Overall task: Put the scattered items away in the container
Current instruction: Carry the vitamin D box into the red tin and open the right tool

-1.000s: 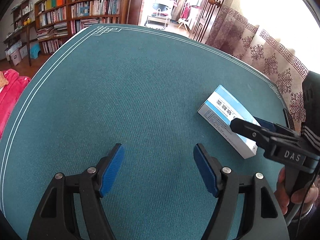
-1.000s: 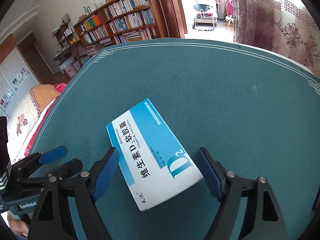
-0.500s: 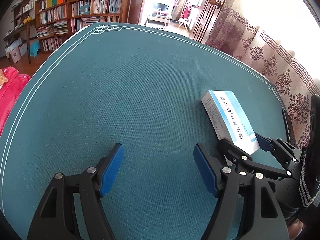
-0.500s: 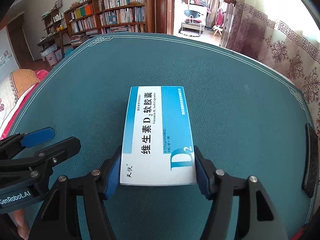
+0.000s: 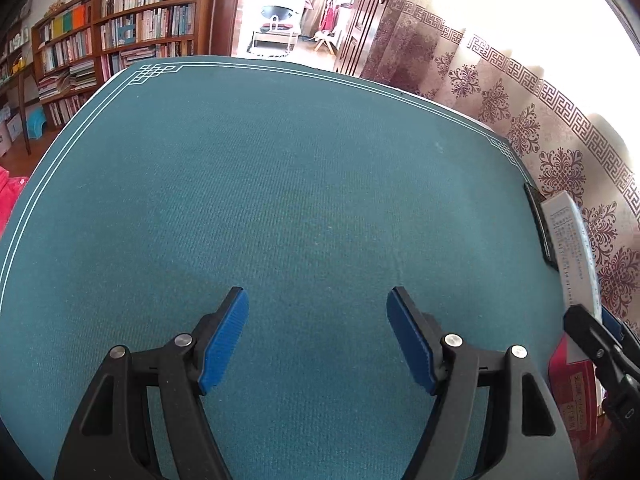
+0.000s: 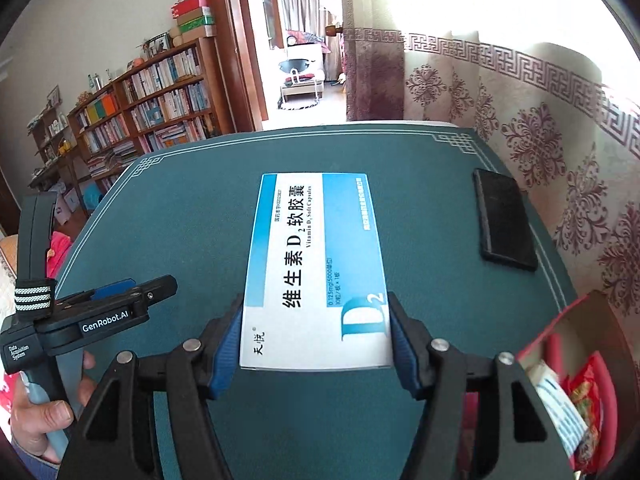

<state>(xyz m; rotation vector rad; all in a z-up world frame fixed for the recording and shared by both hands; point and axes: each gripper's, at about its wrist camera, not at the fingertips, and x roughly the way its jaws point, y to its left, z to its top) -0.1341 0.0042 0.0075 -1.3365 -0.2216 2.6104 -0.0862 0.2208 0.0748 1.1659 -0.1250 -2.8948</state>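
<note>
From the left wrist camera, the left gripper [image 5: 317, 334] hangs over a teal table mat [image 5: 280, 184] edged with white lines, its blue-padded jaws standing well apart with nothing between them. At the far right edge of this view the blue-and-white medicine box [image 5: 573, 252] appears end-on, lifted clear of the mat in the tip of the right gripper [image 5: 596, 334], above a red container [image 5: 570, 392] at the table's near right corner; a black flat object [image 5: 540, 224] lies on the mat near the patterned curtain [image 5: 532, 120]. From the right wrist camera, the right gripper [image 6: 316, 340] is clamped on the medicine box [image 6: 316, 264], a blue pad pressing on each long side of its near end, the printed face up. The black flat object [image 6: 504, 220] rests on the mat to the right of the box, apart from it. The red container [image 6: 576, 364], lower right, already holds packets. At left, a hand [image 6: 44, 420] grips the handle of the left gripper [image 6: 120, 298]. Bookshelves [image 6: 144, 116] line the room behind.
</note>
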